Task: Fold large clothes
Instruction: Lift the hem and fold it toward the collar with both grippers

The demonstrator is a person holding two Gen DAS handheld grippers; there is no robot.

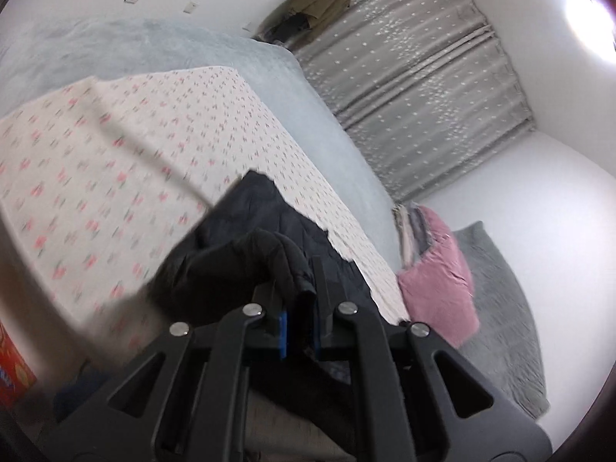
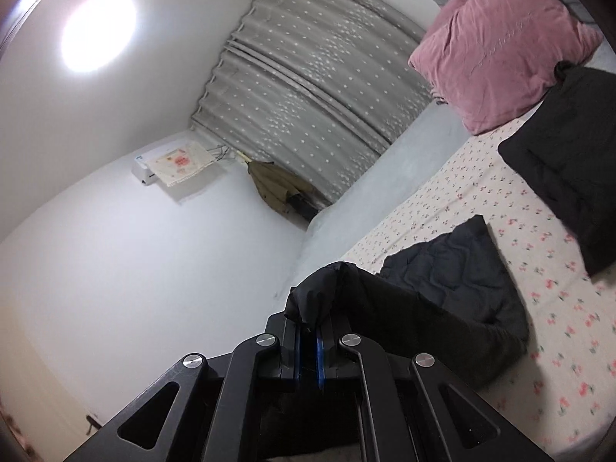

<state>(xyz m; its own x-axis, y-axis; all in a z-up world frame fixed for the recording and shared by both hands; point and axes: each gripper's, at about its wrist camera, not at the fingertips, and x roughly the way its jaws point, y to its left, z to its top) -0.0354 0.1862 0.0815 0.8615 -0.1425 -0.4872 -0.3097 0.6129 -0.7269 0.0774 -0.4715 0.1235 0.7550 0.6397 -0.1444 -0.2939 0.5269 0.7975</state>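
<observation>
above the floral sheet (image 2: 500, 238), both tools, left (image 1: 298, 292) and right (image 2: 310, 321), pinch the dark garment's (image 2: 442, 288) edge, bed beyond bare.

the garment (image 1: 246, 261) bunches over the left gripper (image 1: 298, 288), hiding its fingertips, and runs out of sight beneath it. the right gripper (image 2: 310, 319) has its tips wrapped in cloth too. the floral sheet (image 1: 115, 177) is smeared by motion blur. a red box (image 1: 15, 365) is cut off at the left edge, its print unreadable. a black pile (image 2: 569, 161) is cut by the right edge.
</observation>
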